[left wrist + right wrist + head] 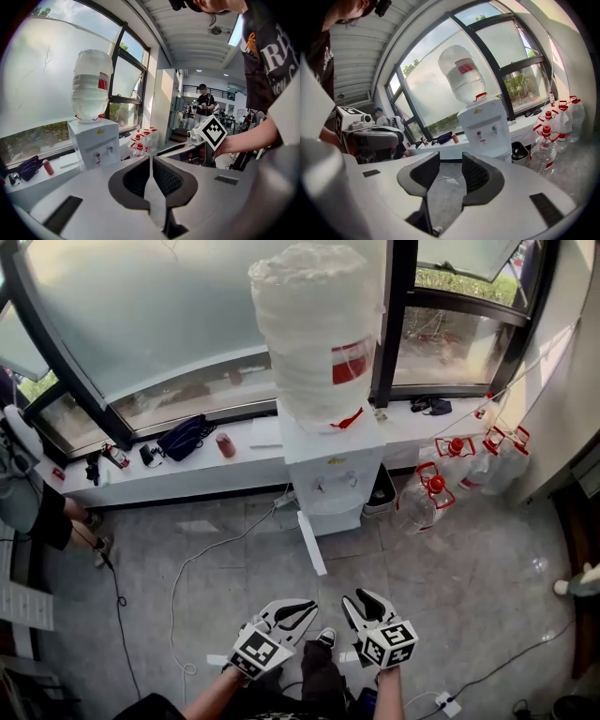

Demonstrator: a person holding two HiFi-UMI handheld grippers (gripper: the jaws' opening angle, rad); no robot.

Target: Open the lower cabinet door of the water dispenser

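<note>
Left gripper (151, 159) has its jaws clenched pad against pad with nothing between them, while the right gripper (451, 158) holds its jaws released, and only bare floor shows in the gap. In the head view both grippers are side by side, low in the picture above the person's shoes, well apart from the water dispenser (333, 460). This white dispenser stands on the grey tiled floor (450, 568), its back against the white window ledge (169, 476), and it carries a large water bottle (314, 324) wrapped in plastic film. Its lower cabinet door (312, 545) is already swung open and stands out from the lower left corner of the cabinet toward the person. Several clear water jugs (436, 488) with red caps stand on the floor to the right of the dispenser, and a dark bag (183, 437) lies on the ledge to its left.
</note>
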